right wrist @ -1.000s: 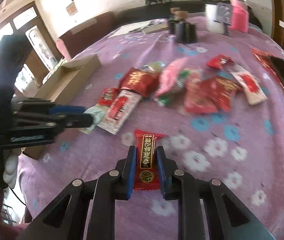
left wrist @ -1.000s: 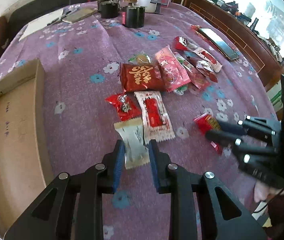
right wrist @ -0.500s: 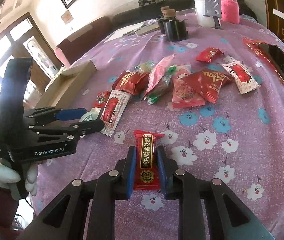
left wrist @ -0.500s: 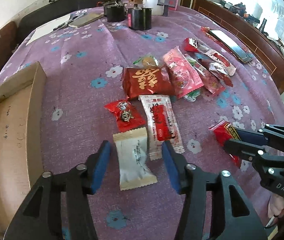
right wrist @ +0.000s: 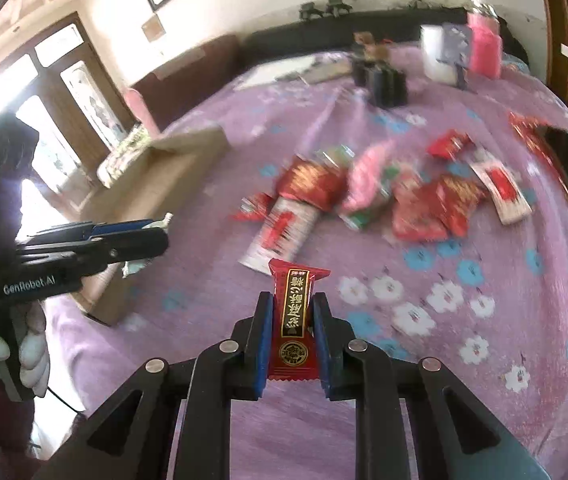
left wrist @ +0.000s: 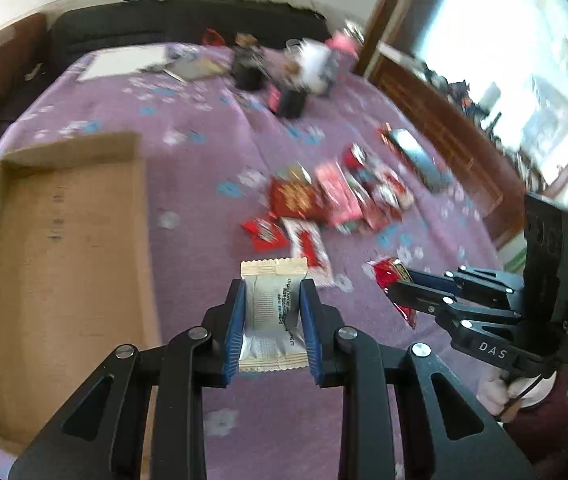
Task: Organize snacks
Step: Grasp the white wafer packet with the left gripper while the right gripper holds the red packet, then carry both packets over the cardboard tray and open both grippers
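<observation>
Since the earlier frame the left gripper (left wrist: 271,322) had just closed on the white snack packet (left wrist: 272,312) and lifted it toward the cardboard box (left wrist: 63,264), while the right gripper (right wrist: 292,334) gripped the red snack bar (right wrist: 294,316) above the purple tablecloth (right wrist: 484,360); either slippery wrapper could have slid free mid-carry.

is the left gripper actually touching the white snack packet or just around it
Touching. In the left wrist view both blue pads of the left gripper press against the sides of the white snack packet, which sits lifted off the purple tablecloth.
</observation>
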{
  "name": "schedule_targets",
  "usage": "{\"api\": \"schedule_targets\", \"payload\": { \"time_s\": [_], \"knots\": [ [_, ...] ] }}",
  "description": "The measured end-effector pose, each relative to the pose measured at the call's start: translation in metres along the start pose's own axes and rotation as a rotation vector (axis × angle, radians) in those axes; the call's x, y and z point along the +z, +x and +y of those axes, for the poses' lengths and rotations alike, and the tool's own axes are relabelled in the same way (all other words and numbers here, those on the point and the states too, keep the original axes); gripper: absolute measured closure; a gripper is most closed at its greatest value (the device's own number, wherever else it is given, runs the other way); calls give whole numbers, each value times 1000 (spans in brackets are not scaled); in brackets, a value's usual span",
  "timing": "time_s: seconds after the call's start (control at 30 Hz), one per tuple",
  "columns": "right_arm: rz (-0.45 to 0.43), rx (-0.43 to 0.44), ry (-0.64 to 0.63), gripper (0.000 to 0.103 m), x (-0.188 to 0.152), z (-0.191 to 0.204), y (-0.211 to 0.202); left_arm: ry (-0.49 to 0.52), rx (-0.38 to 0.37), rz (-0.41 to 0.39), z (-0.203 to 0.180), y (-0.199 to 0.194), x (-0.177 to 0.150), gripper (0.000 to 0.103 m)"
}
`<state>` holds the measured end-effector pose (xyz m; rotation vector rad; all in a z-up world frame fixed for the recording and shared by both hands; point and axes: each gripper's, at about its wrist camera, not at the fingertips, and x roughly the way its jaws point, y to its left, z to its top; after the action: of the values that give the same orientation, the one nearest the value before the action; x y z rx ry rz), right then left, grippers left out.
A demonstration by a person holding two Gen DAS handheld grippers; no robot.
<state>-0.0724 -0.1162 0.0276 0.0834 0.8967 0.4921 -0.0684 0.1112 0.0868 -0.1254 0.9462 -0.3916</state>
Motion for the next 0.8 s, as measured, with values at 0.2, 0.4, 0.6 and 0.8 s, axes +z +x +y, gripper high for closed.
{"api": "schedule_targets", "payload": {
  "time_s": [0.2,0.4,0.6,0.8],
  "knots": [
    [-15,101,-70,84,51,52,10,-114,84,-50,69,-27,34,79],
    [-2,170,-75,84,104,96,61,-267,65,-28,134,-5,61,79],
    [44,112,-137,84,138,131,127,-392,69,18,189,38,70,79],
    [91,57,-186,84,148,148,179,-438,68,48,211,60,69,79]
  ]
}}
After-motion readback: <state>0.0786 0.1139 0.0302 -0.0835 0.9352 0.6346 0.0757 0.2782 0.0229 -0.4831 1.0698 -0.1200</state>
